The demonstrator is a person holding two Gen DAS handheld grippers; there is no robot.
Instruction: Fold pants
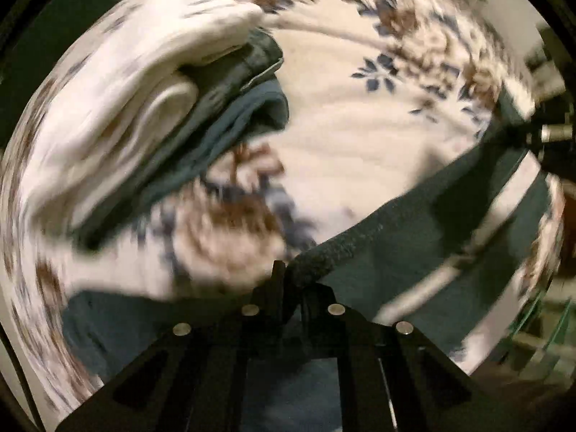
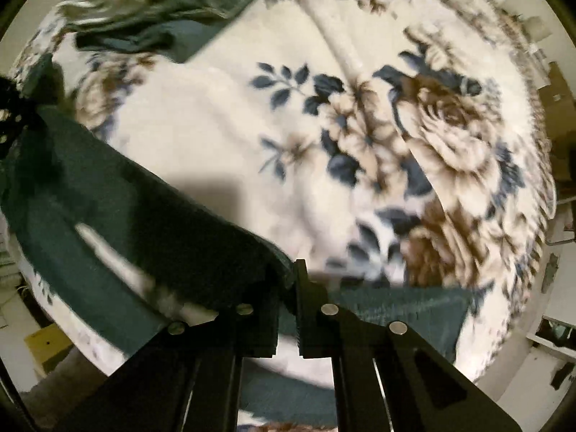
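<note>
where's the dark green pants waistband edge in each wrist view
Left wrist: the pants run from the left gripper at bottom centre up to the right edge.
Right wrist: the pants run from the right gripper up to the left edge.
Shared landmark: the floral blanket beneath.

The pants (image 1: pixel 414 252) are dark teal-green, of a soft knit cloth with a thick ribbed hem or waistband along the top edge. They hang stretched in a band above the bed, the band's edge pulled taut from one end to the other; both views are blurred. Seen from the right wrist, the pants (image 2: pixel 118 212) run slantwise, and a pale stripe shows on the cloth.
</note>
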